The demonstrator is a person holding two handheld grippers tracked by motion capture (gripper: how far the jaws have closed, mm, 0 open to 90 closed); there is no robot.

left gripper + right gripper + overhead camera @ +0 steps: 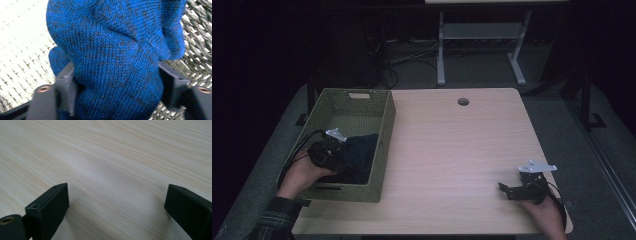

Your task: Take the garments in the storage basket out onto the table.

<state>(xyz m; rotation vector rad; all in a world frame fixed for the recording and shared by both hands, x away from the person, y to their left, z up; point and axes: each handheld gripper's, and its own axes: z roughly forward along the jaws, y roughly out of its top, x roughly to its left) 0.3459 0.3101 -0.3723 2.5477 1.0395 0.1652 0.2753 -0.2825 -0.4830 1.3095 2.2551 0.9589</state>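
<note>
The right gripper sits low over the table, its two black jaws spread wide with nothing between them. Pale wood grain runs slantwise across the tabletop. The left jaw shows a screw hole on its top face and a brass fitting at its base.

A knit cloth lies in the basket at the table's left.

A pale wood-grain worktop carries a green woven basket at its left edge. A round cable hole lies right of the basket, near the far edge. Beyond that edge, a white-legged table frame stands on the dark floor.
</note>
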